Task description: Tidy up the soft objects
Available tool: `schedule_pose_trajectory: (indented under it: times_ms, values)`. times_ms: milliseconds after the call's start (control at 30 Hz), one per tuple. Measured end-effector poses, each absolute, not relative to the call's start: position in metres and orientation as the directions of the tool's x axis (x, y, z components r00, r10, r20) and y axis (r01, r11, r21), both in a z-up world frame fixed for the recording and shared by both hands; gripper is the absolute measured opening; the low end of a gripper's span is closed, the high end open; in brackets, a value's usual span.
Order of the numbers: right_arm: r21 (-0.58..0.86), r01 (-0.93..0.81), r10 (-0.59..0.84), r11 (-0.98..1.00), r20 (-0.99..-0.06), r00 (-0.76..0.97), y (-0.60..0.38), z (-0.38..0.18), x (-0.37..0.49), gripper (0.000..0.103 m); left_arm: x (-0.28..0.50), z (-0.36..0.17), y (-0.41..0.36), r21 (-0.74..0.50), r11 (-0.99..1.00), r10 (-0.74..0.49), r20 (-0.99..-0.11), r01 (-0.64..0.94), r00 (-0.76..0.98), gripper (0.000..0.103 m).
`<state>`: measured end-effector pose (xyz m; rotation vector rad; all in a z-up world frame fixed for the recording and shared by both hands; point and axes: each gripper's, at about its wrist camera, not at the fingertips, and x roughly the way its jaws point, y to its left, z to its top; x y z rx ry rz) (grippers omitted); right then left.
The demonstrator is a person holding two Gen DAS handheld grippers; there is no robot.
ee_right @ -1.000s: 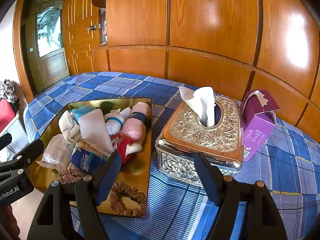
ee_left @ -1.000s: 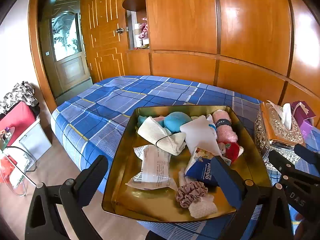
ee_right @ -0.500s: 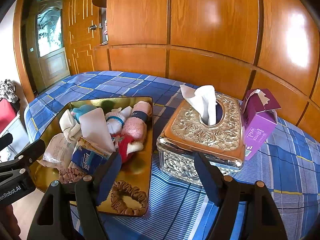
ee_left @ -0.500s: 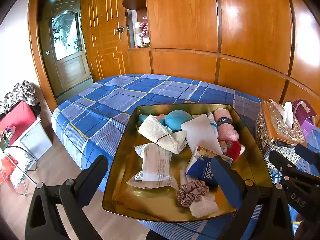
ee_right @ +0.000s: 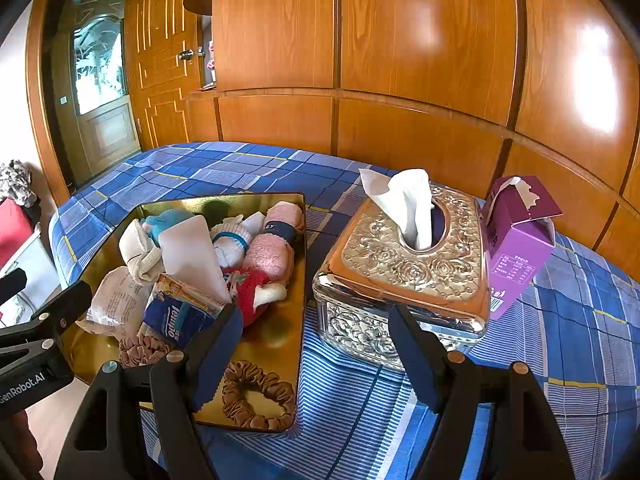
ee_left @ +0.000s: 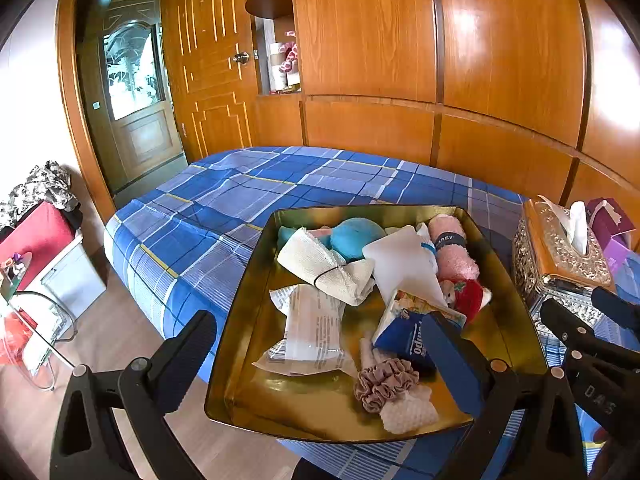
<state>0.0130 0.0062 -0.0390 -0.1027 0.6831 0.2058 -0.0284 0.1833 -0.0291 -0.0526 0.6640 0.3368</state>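
Observation:
A gold tray [ee_left: 248, 280] on the blue checked bed holds several soft things: a cream rolled cloth [ee_left: 324, 268], a teal plush [ee_left: 356, 236], a pink towel roll [ee_left: 454, 252], a blue tissue pack [ee_left: 404, 336], a plastic packet [ee_left: 312, 328] and a dusty pink scrunchie [ee_left: 384, 384]. My left gripper [ee_left: 320, 344] hovers open over the tray's near edge, holding nothing. My right gripper [ee_right: 316, 338] is open and empty between the tray [ee_right: 300, 260] and an ornate tissue box [ee_right: 408, 264]. A brown scrunchie [ee_right: 256, 400] lies in the tray's near corner by its left finger.
A purple carton [ee_right: 516, 240] stands right of the tissue box. Wooden wall panels run behind the bed [ee_left: 240, 208]. The bed's edge drops to the floor at left, where a red bag [ee_left: 36, 236] and a white box [ee_left: 72, 280] sit near the door.

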Motion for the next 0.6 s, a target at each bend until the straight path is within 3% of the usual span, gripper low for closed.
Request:
schedule_pose_trajectory:
  times_ms: [600]
  values:
    - [-0.028,-0.22,0.154,0.975,-0.632,0.76,0.007,-0.0377,0.013,0.076,-0.029,-0.029,0.183,0.059,0.943,0.292,-0.611,-0.326,0.735,0.103]
